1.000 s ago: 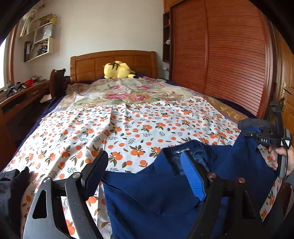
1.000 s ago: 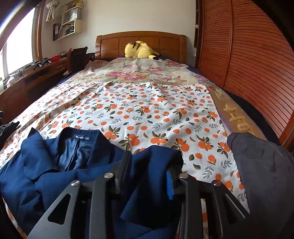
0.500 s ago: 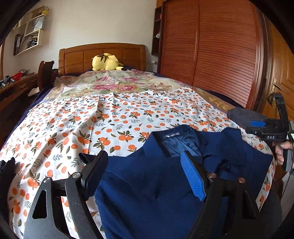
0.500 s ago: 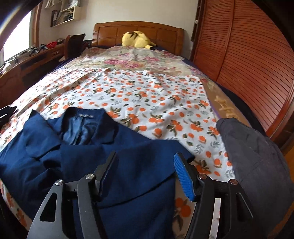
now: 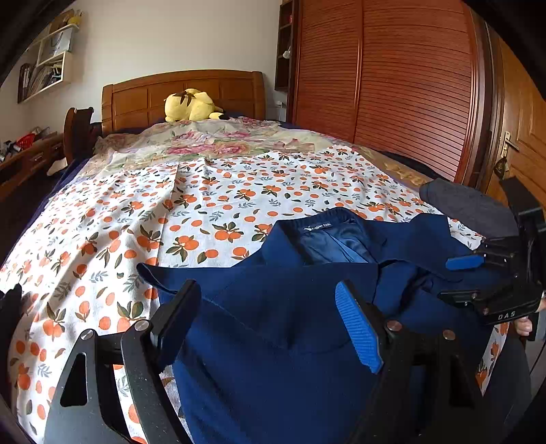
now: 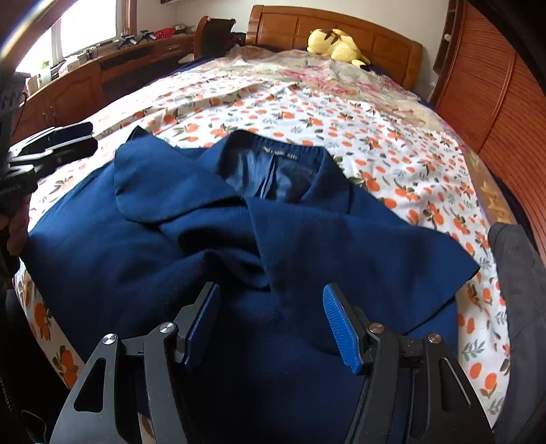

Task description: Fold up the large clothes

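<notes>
Navy jacket [image 6: 211,246] rumpled on near end of bed [image 6: 341,112], collar far. My left tool [image 5: 266,324] and right tool [image 6: 273,324] both spread, holding nothing. Risk: bunched lapels get pinched double, crooked fold; hem slides off near edge.

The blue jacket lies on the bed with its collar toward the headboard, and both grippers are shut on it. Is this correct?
Not quite: in their own wrist views the left gripper and right gripper are open above the blue jacket. Its collar does point toward the headboard.
</notes>
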`<state>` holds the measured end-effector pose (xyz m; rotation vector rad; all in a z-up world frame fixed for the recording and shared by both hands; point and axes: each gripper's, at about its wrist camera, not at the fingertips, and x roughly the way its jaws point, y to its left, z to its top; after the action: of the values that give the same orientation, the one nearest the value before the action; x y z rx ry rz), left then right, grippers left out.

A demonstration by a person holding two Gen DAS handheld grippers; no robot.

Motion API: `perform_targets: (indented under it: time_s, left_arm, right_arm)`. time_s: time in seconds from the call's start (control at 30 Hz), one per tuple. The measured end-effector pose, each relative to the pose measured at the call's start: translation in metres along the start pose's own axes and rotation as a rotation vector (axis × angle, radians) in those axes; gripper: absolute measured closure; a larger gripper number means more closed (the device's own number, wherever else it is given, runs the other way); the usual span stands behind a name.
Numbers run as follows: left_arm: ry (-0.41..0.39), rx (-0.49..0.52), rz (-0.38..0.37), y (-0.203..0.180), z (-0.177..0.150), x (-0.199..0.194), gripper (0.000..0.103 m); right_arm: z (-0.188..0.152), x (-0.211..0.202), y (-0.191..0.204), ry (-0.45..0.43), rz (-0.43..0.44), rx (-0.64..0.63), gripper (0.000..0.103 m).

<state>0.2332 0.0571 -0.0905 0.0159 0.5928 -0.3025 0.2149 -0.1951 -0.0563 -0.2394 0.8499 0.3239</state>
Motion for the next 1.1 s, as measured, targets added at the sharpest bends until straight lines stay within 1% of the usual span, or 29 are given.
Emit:
perform_targets:
  time_s: [0.13, 0.3, 0.37, 0.47, 0.5, 0.53, 0.57, 0.6, 0.67, 0.73, 0.93, 1.1]
  left_arm:
    - [0.008, -0.012, -0.004, 0.003, -0.002, 0.002, 0.021]
    - [0.019, -0.015, -0.007, 0.003, -0.003, 0.005, 0.021]
    - [0.020, -0.015, -0.006, 0.002, -0.003, 0.006, 0.021]
    - [0.023, -0.013, -0.001, 0.002, -0.004, 0.006, 0.021]
    - [0.025, -0.013, -0.001, 0.002, -0.004, 0.007, 0.021]
    - [0.026, -0.015, -0.001, 0.002, -0.004, 0.007, 0.021]
    - [0.026, -0.016, -0.002, 0.003, -0.005, 0.007, 0.021]
    - [0.025, -0.017, -0.002, 0.003, -0.005, 0.007, 0.021]
    - [0.024, -0.017, -0.003, 0.003, -0.005, 0.007, 0.021]
    - [0.027, -0.015, -0.005, 0.003, -0.005, 0.008, 0.021]
    - [0.029, -0.020, -0.015, 0.004, -0.006, 0.007, 0.021]
    - [0.024, -0.027, -0.016, 0.007, -0.005, 0.005, 0.021]
  right_arm:
    - [-0.001, 0.004, -0.008, 0.020, 0.008, 0.037, 0.038]
    - [-0.004, 0.012, -0.010, 0.051, -0.029, 0.037, 0.038]
    - [-0.001, 0.019, -0.011, 0.074, -0.040, 0.036, 0.038]
    - [0.012, 0.030, -0.016, 0.103, -0.069, 0.006, 0.039]
    - [0.017, 0.033, -0.018, 0.109, -0.073, -0.003, 0.050]
    - [0.023, 0.036, -0.021, 0.117, -0.068, -0.012, 0.066]
    - [0.029, 0.039, -0.025, 0.126, -0.076, -0.017, 0.074]
    - [0.036, 0.039, -0.030, 0.117, -0.088, -0.012, 0.080]
    - [0.053, 0.036, -0.038, 0.080, -0.098, -0.003, 0.081]
    - [0.067, 0.036, -0.040, 0.053, -0.135, -0.027, 0.082]
    - [0.109, 0.050, -0.032, 0.022, -0.213, -0.097, 0.082]
    - [0.134, 0.060, -0.025, -0.014, -0.270, -0.120, 0.082]
